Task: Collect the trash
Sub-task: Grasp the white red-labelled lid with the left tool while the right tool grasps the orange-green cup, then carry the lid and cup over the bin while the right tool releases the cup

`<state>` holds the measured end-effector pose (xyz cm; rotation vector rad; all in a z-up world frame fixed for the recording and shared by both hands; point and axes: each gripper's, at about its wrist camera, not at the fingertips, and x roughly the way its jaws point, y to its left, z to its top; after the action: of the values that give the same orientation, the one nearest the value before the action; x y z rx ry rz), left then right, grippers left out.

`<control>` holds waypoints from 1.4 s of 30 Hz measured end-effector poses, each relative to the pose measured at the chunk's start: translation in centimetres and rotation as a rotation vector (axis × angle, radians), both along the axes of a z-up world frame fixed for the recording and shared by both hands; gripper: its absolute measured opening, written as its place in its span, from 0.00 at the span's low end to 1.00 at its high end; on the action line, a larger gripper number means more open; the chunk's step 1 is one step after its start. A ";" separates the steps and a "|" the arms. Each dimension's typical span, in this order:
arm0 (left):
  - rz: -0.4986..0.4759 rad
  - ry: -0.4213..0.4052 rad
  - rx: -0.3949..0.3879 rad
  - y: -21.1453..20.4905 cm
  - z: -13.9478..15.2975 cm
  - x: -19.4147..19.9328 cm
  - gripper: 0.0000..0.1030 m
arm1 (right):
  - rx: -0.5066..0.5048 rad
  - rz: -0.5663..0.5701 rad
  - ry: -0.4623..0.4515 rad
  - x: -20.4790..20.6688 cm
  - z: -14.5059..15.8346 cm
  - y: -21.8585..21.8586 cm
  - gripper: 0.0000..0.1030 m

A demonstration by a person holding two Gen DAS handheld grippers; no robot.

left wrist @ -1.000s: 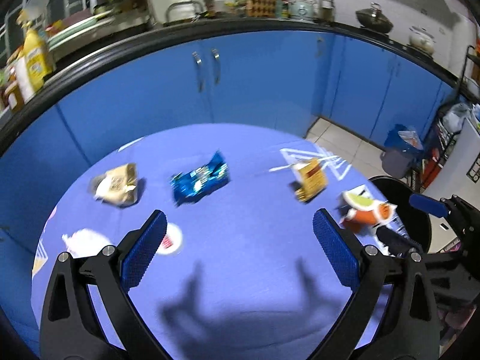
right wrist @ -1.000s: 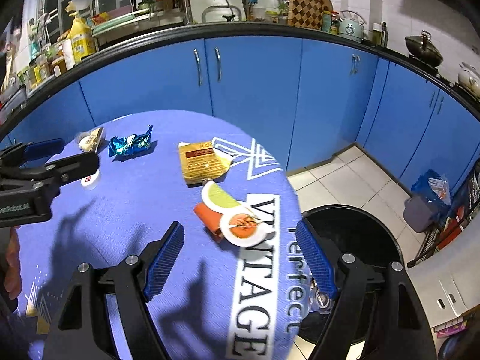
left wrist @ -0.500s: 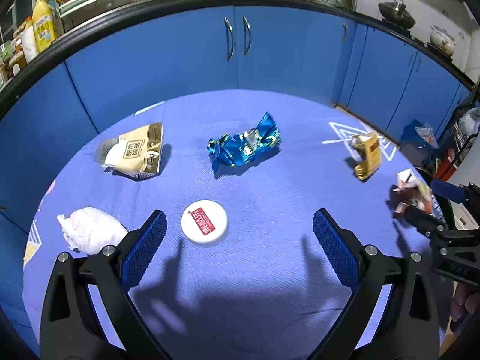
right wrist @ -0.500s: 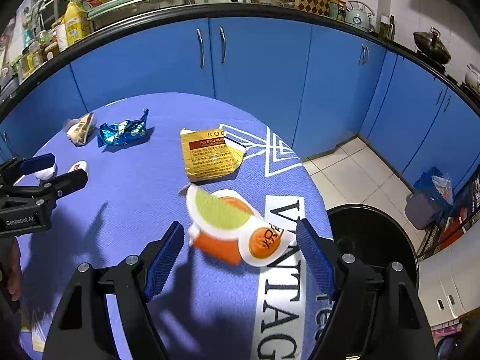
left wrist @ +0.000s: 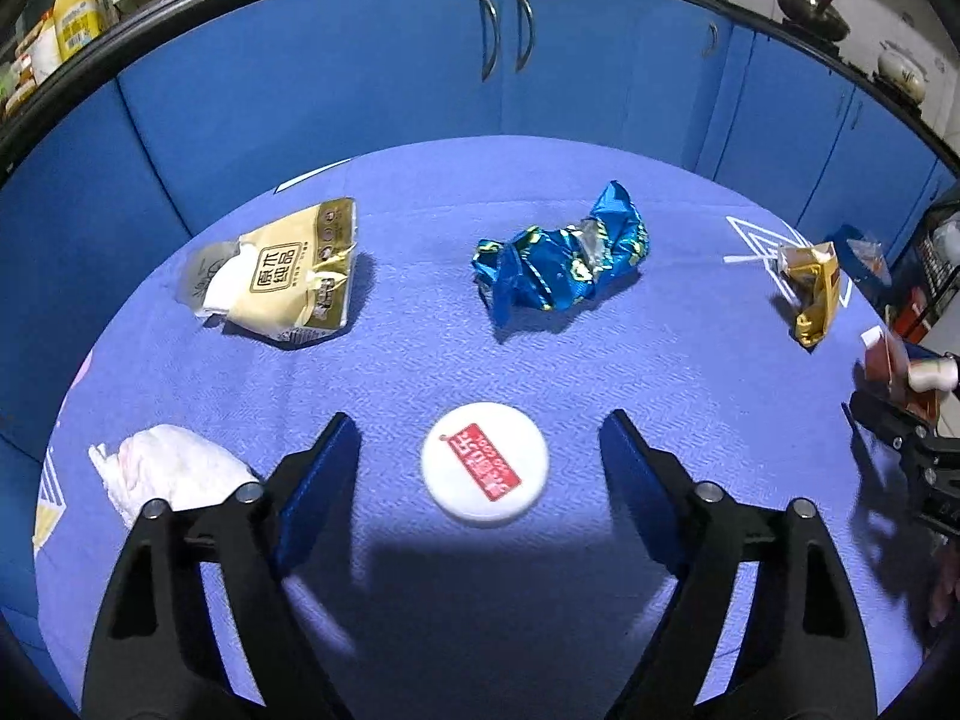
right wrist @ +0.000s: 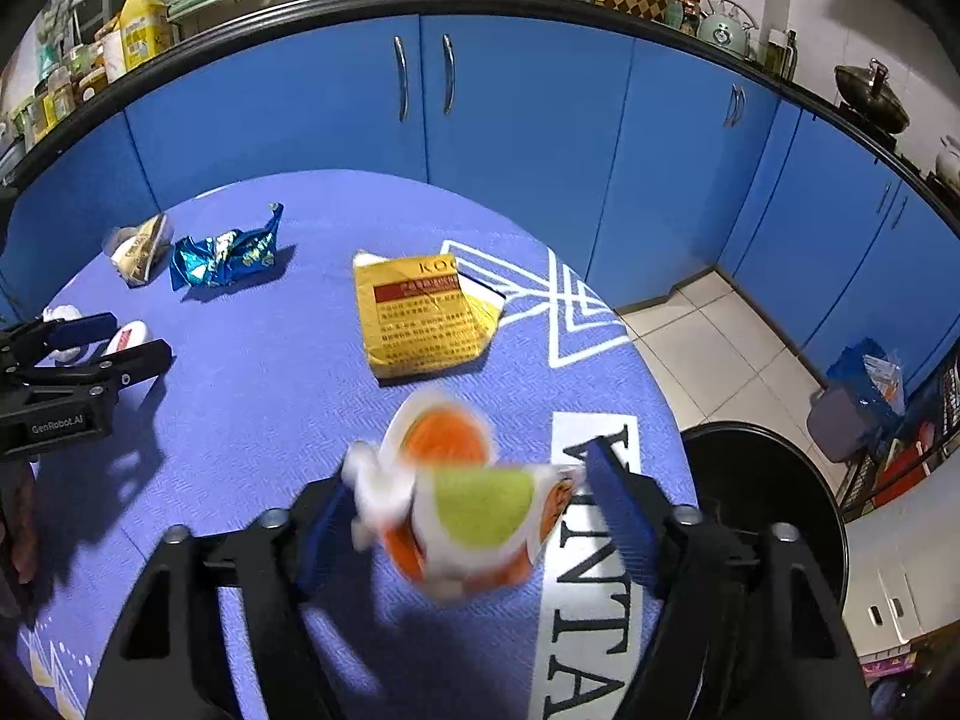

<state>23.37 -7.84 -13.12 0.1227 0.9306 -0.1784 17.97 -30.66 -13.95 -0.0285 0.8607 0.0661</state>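
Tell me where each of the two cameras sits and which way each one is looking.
Left wrist: on the left gripper, looking down at the white lid between its closing fingers; right gripper at the edge.
Right wrist: on the right gripper, facing the orange cup its fingers close around; left gripper visible.
Shared: blue wrapper, blue cabinets.

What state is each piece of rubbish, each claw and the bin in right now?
Left claw: closing, astride round white lid, untouched.
Right claw: closing around orange-and-white drink carton.
Crumpled blue foil wrapper: lying loose.
Flat yellow packet: lying torn.
Black round bin: open.
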 end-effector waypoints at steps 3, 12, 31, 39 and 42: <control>-0.016 -0.005 0.003 -0.2 0.2 -0.1 0.61 | 0.007 0.015 0.015 0.1 -0.2 0.2 0.39; -0.045 -0.014 -0.007 -1.2 0.8 -1.5 0.39 | -0.004 0.034 0.002 -1.2 0.7 0.7 0.34; -0.216 -0.115 0.007 -9.4 5.3 -6.1 0.39 | -0.034 -0.047 -0.080 -6.1 4.2 -3.9 0.34; -0.296 -0.151 0.033 -14.3 6.6 -7.5 0.39 | -0.063 -0.084 -0.119 -8.0 5.0 -6.3 0.34; -0.319 -0.165 0.036 -15.6 7.0 -8.1 0.39 | -0.065 -0.099 -0.129 -8.6 5.2 -7.4 0.34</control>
<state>15.27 -23.44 -6.10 0.3155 0.7459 -0.4398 9.36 -38.04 -8.77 -0.0510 0.7337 -0.0560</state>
